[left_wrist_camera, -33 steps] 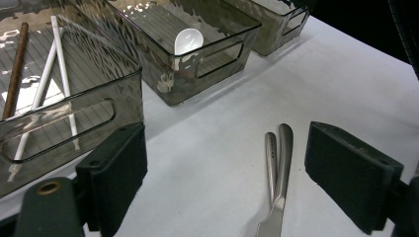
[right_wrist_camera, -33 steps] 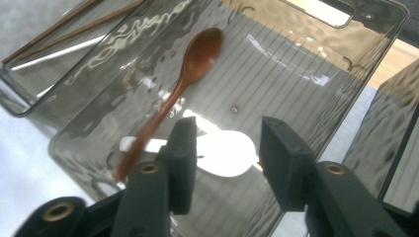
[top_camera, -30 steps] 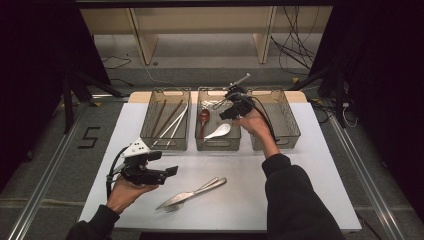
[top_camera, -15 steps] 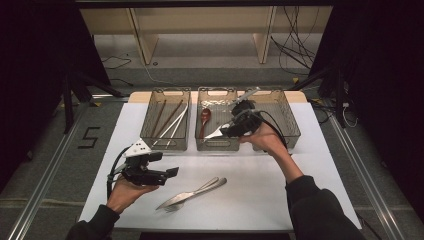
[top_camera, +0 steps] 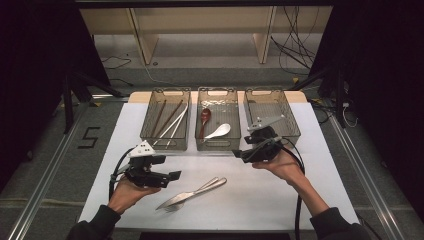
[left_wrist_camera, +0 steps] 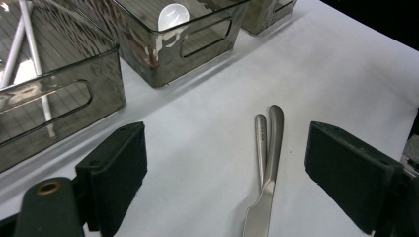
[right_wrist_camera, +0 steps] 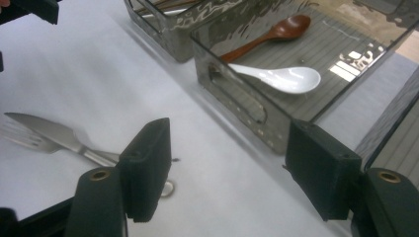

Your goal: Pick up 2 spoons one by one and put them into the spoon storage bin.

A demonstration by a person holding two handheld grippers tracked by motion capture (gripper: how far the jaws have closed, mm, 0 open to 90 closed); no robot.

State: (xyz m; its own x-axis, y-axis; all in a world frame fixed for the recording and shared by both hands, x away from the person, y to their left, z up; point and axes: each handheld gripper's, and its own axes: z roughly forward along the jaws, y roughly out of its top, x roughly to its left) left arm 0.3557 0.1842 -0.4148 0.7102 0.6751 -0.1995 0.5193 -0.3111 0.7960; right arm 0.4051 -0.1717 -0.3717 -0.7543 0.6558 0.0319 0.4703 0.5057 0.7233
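nearest the person, a steel knife (top_camera: 176, 200) and fork (top_camera: 200, 188) lie side by side on the white table (top_camera: 310, 190), between the two hands and apart from both tools; the left gripper (top_camera: 172, 176) rests beside them with its jaws wide and empty, while the right gripper (top_camera: 238, 153), whose jaws have just been opening with nothing between them, points toward the pair. the step looks like the reach for the next piece, which calls for coming down over one handle without dragging its neighbour. farther off stand three clear bins: chopsticks (top_camera: 170, 122) in the left bin (top_camera: 150, 135), a brown spoon (top_camera: 205, 117) and white spoon (top_camera: 220, 131) in the middle bin (top_camera: 216, 146), and the right bin (top_camera: 290, 131), whose near walls crowd the path.
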